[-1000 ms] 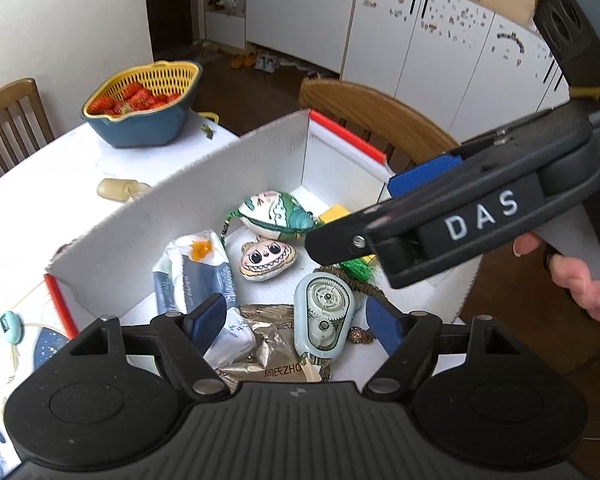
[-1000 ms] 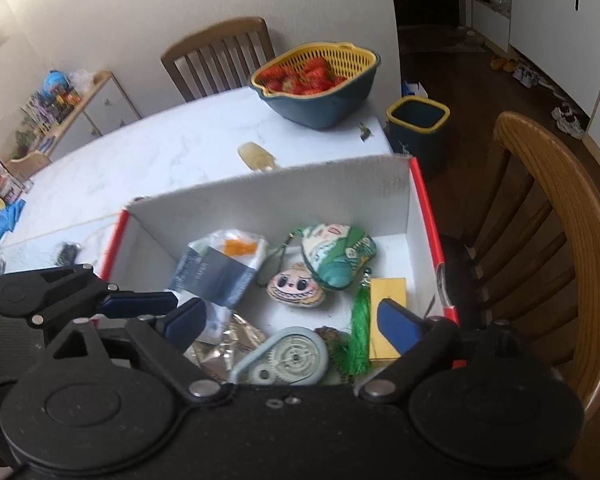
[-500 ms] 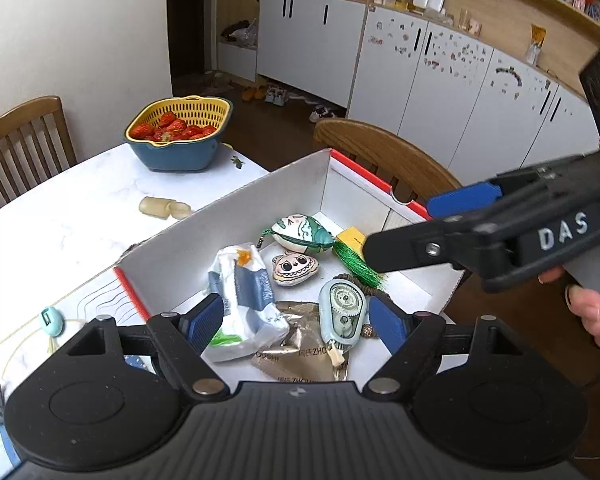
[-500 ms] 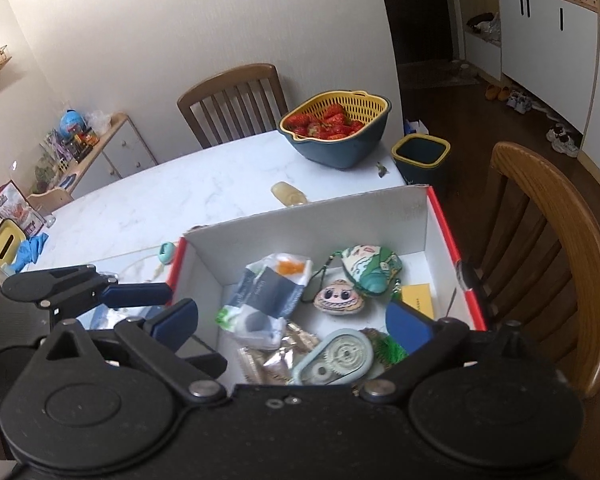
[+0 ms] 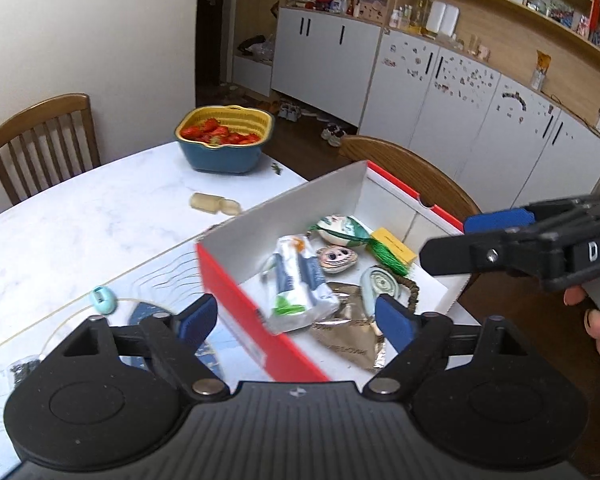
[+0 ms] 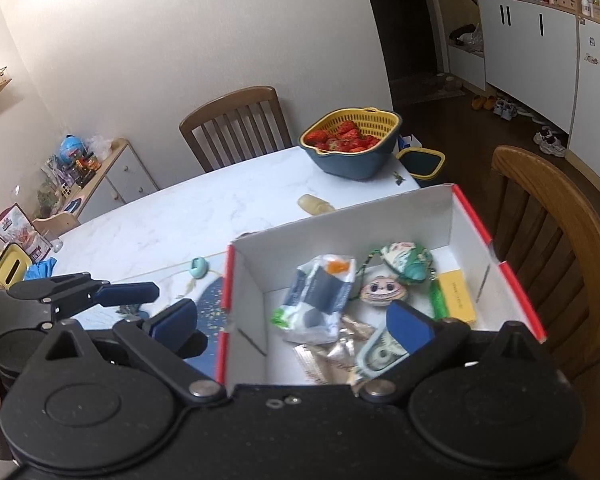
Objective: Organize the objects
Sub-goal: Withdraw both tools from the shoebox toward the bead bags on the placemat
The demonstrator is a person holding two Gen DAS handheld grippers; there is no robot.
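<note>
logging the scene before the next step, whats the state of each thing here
box: open, no lid, items inside
tissue pack: lying in box
tape dispenser: lying in box
pouch: lying in box, closed
yellow card: flat against the box wall
strainer: upright, full of strawberries
left claw: opening, holds nothing
right claw: open, holds nothing
</note>
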